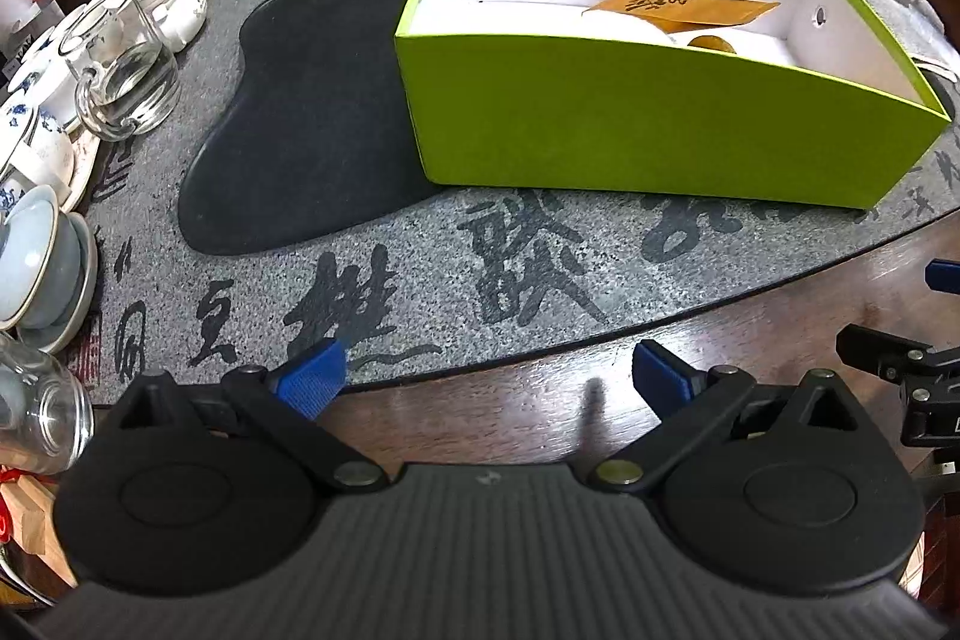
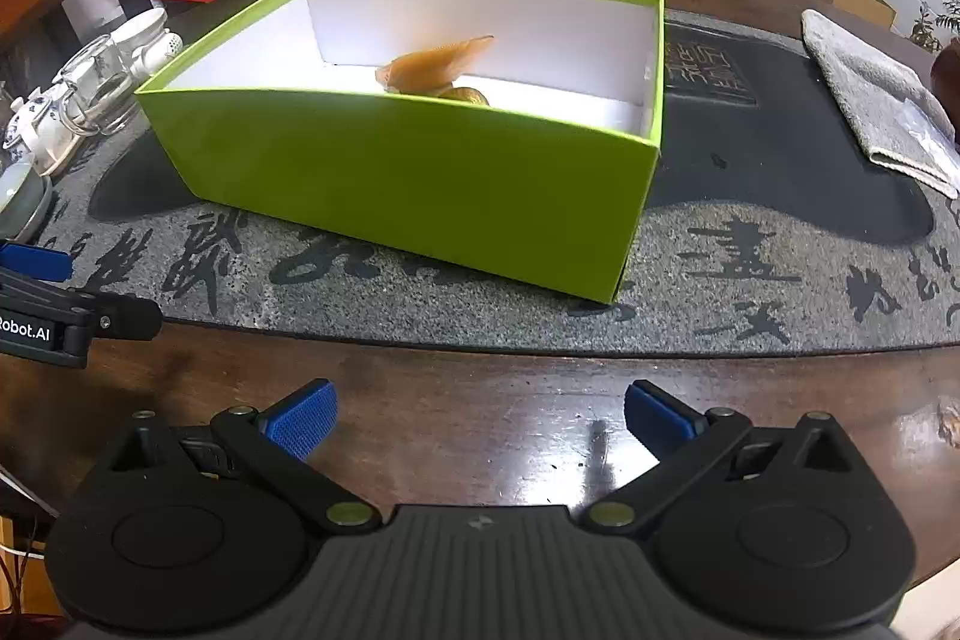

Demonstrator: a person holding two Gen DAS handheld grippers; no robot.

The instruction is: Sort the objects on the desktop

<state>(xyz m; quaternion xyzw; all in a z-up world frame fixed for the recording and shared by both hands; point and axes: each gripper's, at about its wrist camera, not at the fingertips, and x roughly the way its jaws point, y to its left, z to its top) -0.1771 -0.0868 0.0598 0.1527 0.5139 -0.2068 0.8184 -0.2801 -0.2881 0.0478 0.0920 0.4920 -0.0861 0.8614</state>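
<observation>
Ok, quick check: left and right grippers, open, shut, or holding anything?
Left gripper: open, holding nothing.
Right gripper: open, holding nothing.

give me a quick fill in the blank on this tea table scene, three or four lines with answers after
1. The open box on the stone tray is ____ on the outside.
2. The inside walls of the box are ____.
3. Both the left gripper and the right gripper have their jaws ____ and hold nothing.
4. The folded grey towel lies to the ____ of the box in the right wrist view.

Missing words: green; white; open; right
</observation>
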